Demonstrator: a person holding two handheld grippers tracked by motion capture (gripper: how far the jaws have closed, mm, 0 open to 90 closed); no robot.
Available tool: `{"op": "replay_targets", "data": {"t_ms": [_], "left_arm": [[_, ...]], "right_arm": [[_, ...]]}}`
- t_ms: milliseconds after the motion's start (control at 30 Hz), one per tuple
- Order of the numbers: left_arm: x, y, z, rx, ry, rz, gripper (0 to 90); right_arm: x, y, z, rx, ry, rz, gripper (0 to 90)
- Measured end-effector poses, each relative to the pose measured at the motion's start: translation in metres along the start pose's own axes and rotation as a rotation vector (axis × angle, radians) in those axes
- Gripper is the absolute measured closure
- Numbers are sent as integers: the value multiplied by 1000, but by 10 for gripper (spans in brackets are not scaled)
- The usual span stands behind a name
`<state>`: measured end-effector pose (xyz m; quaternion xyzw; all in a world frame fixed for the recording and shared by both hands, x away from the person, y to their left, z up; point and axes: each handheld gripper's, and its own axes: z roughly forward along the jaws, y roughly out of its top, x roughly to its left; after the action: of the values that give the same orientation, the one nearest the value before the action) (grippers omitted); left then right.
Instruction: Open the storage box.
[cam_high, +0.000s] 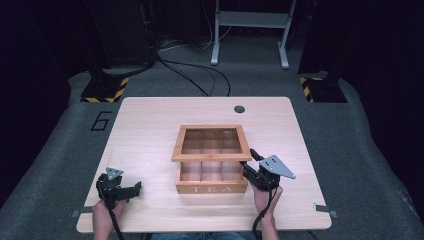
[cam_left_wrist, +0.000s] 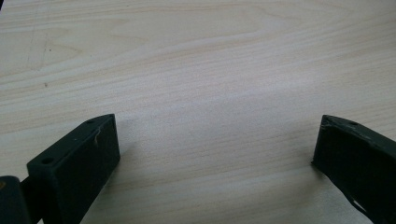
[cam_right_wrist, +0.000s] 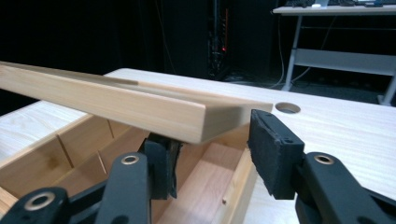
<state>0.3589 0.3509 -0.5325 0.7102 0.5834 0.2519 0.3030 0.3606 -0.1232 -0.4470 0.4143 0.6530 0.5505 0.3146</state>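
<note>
Tongs on the right (cam_high: 252, 162) sit at the right front corner of a wooden tea box (cam_high: 212, 180), spread apart. In the right gripper view one jaw reaches under the raised lid (cam_right_wrist: 140, 109) and into the box, while the other stands outside the lid's corner; whether either pad touches the wood I cannot tell. The box stands near the middle of the tabletop (cam_high: 145, 130), its front marked TEA, its inside split into compartments by thin dividers. The lid, a frame with a clear pane, is lifted at the front and tilted, hinged at the back. Left tongs (cam_high: 132, 190) rest low near the front left of the tabletop, well apart from the box, spread wide over bare wood (cam_left_wrist: 210, 93).
</note>
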Motion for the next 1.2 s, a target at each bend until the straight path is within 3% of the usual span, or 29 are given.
{"op": "replay_targets", "data": {"t_ms": [267, 667, 1200], "left_arm": [[0, 0, 0, 0, 0, 0, 4], [0, 0, 0, 0, 0, 0, 4], [0, 0, 0, 0, 0, 0, 4]], "right_arm": [[2, 12, 3, -17, -21, -17, 562], [-1, 23, 5, -32, -13, -1, 574], [-10, 49, 13, 14, 6, 25, 584]]}}
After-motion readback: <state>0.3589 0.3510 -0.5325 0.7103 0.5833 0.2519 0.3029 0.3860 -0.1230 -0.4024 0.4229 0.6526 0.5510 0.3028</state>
